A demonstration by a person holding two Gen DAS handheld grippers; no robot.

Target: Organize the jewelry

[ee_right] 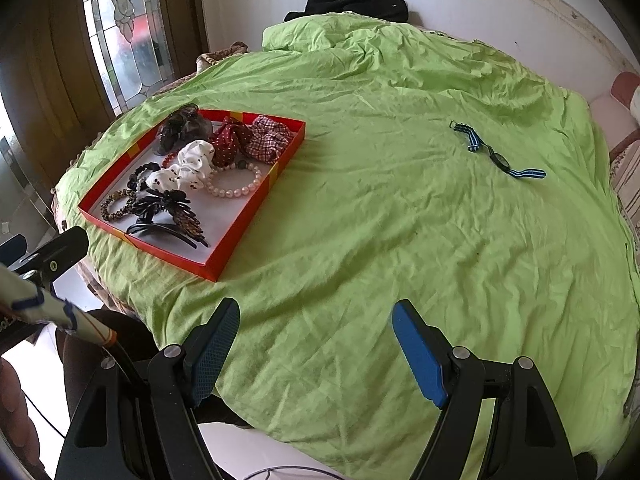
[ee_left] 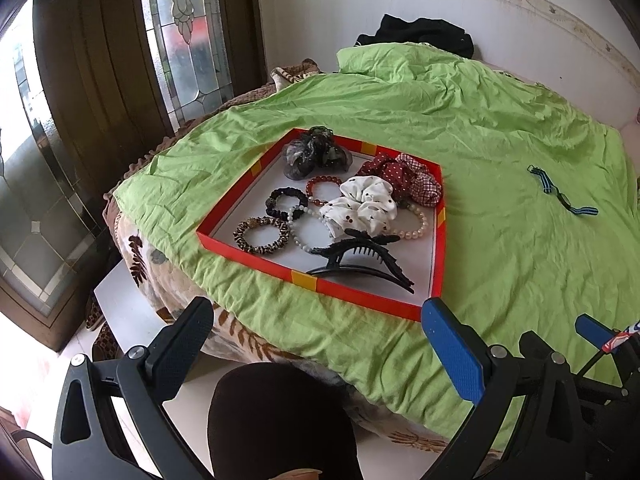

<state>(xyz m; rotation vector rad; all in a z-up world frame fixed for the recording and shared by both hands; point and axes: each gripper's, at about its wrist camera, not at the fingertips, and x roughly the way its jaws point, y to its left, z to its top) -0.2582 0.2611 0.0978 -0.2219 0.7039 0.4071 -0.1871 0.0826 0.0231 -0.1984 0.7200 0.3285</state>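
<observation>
A red-rimmed shallow box [ee_left: 248, 259] [ee_right: 256, 208] lies on the green sheet and holds scrunchies, bead bracelets, a pearl bracelet [ee_right: 236, 188] and a black claw clip [ee_left: 360, 264]. A blue-striped watch strap [ee_left: 560, 196] [ee_right: 496, 156] lies alone on the sheet, far right of the box. My left gripper [ee_left: 320, 332] is open and empty, just short of the box's near edge. My right gripper [ee_right: 316, 340] is open and empty over bare sheet, well short of the strap.
The bed has a green sheet [ee_right: 380, 220] with a bunched pillow and black clothing [ee_right: 352, 2] at the far wall. A glass-panelled door [ee_left: 188, 32] stands at left. A white floor and a dark knee [ee_left: 280, 420] lie below the bed edge.
</observation>
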